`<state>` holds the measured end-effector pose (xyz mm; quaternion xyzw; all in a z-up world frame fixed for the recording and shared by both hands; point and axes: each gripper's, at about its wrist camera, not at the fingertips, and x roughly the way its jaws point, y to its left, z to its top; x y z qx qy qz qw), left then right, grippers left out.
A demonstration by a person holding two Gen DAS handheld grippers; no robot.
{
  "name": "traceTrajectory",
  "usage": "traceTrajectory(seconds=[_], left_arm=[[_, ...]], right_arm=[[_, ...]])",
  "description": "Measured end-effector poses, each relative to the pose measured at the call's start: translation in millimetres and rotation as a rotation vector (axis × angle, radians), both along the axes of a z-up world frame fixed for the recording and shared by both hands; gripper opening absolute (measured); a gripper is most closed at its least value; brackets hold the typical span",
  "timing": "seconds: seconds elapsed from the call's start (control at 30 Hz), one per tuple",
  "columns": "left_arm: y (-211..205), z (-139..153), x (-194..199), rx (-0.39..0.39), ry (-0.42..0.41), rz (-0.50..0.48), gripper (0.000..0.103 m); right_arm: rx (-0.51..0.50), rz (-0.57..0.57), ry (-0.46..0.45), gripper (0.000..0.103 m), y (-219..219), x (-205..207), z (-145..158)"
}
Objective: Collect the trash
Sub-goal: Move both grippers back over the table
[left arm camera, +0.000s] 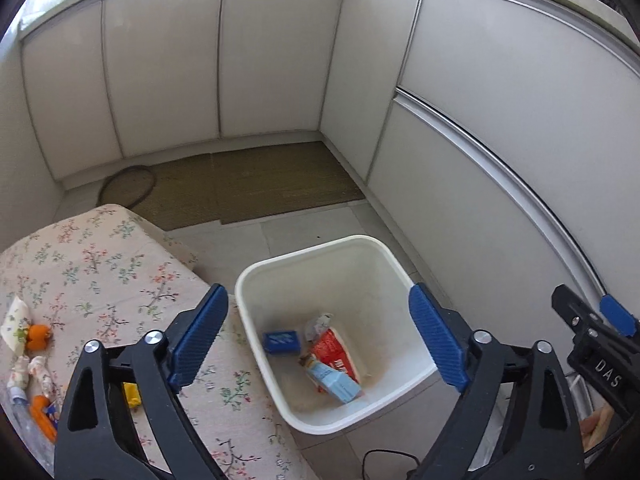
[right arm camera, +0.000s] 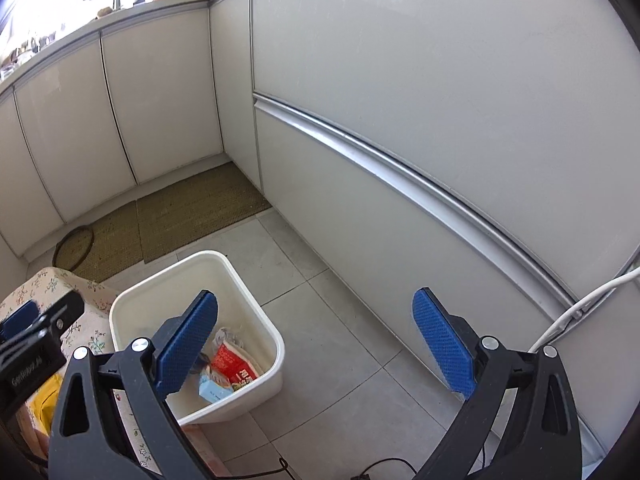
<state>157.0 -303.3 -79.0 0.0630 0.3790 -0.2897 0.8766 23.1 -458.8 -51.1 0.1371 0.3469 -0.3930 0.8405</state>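
A white plastic bin stands on the floor beside the floral-cloth table. Inside lie a blue box, a red and white packet, a light blue carton and a crumpled clear wrapper. My left gripper hangs open above the bin with nothing between its blue pads. My right gripper is open and empty over the floor tiles, just right of the bin. On the table's left part lie orange peel pieces, crumpled wrappers and a yellow scrap.
White cabinet doors close in the back and right side. A woven brown mat with a dark ring on it lies on the floor beyond the bin. A white cable runs along the right cabinet. A black cord trails on the tiles.
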Motion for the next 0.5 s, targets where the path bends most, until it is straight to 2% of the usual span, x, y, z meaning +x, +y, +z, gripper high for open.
traceTrajectory(seconds=[0.1,0.3,0.5], left_arm=[[14.5,7.6,-9.7,0.018,-0.062,0.065,0.096],[54.2,16.8,-21.8,-0.014,-0.08,0.155,0.096],[91.1,17.5,-24.3,-0.01,-0.064,0.225,0.096]], right_arm=[[-0.031,0.01,-0.01,0.096,10.9,0.7,2.1],[-0.085,0.067,-0.025,0.096,42.1,5.2,6.6],[-0.114,0.135,-0.031,0.096,70.8,14.2,8.1]])
